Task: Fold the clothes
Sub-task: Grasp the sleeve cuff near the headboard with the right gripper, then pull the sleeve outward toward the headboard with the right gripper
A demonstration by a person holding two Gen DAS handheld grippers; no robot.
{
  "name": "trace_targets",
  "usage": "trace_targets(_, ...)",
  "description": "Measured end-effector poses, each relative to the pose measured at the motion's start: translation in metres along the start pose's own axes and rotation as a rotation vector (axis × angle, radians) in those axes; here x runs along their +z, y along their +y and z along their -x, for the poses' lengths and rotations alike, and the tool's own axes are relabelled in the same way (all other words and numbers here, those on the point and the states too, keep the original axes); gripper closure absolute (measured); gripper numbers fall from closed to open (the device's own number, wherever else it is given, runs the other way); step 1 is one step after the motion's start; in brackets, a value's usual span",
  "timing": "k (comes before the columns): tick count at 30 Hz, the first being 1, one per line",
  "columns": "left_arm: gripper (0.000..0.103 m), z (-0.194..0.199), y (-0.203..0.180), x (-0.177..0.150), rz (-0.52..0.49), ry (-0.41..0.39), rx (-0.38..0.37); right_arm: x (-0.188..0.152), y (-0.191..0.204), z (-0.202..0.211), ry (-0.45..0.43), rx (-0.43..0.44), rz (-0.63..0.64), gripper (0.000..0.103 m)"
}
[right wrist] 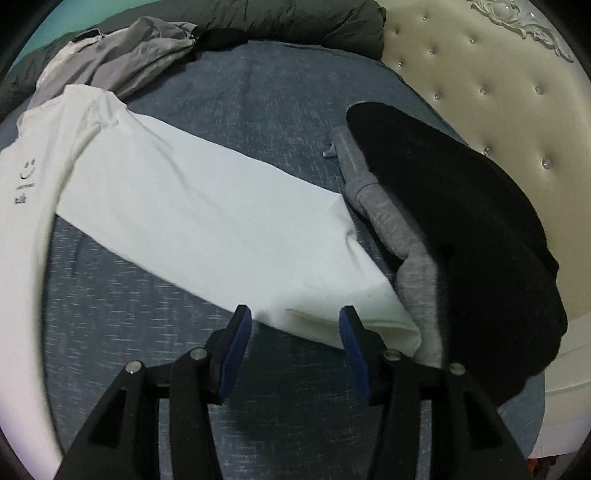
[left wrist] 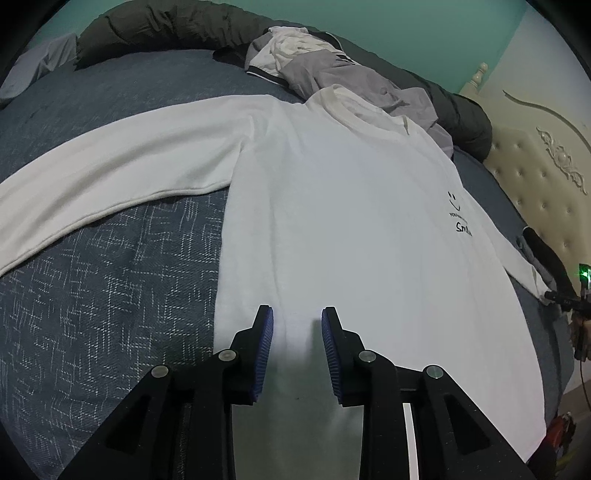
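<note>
A white long-sleeved shirt (left wrist: 332, 221) with a small smile print (left wrist: 458, 218) lies flat, front up, on the blue bedspread (left wrist: 92, 314). One sleeve (left wrist: 129, 177) stretches out to the left. My left gripper (left wrist: 297, 310) hovers over the body of the shirt near its lower hem, its jaws opening with nothing pinched between the blue pads. In the right wrist view the other sleeve (right wrist: 203, 221) runs diagonally to its cuff (right wrist: 388, 325). My right gripper (right wrist: 294, 309) stands open just above the sleeve's lower end, the cloth showing between its fingertips but not pressed.
A heap of grey and white clothes (left wrist: 314, 62) and a dark rolled duvet (left wrist: 166, 26) lie along the far side. A black garment (right wrist: 461, 240) and a grey one (right wrist: 388, 229) rest beside the cuff, against the cream tufted headboard (right wrist: 480, 74).
</note>
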State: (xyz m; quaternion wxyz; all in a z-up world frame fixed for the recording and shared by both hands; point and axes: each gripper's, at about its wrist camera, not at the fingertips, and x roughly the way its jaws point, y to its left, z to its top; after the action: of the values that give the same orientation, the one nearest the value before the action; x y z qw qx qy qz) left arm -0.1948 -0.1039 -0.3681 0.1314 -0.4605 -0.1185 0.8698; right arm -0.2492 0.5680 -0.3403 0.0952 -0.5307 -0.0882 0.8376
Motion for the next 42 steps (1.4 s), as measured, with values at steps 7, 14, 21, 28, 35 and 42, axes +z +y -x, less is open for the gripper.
trace_targets(7, 0.068, -0.001, 0.001, -0.001, 0.003, 0.004, -0.005, 0.006, -0.007, -0.026, 0.036, -0.026, -0.049, 0.084)
trace_targets(14, 0.067, -0.002, 0.000, -0.001, -0.002, 0.009, -0.005, 0.010, -0.025, -0.008, -0.041, -0.043, -0.099, 0.100)
trace_targets(21, 0.067, 0.001, -0.003, 0.000, -0.011, 0.000, -0.001, 0.032, -0.067, 0.055, -0.210, -0.057, -0.177, 0.100)
trace_targets(28, 0.067, 0.001, -0.005, 0.001, -0.017, 0.001, 0.002, 0.055, -0.106, 0.089, -0.261, -0.077, -0.225, 0.100)
trace_targets(35, 0.067, 0.004, -0.005, 0.002, -0.026, -0.002, 0.006, 0.069, -0.135, 0.098, -0.261, -0.110, -0.292, 0.100)
trace_targets(42, 0.067, 0.001, -0.007, 0.002, -0.046, -0.005, 0.008, 0.098, -0.140, 0.095, -0.239, -0.129, -0.280, 0.100)
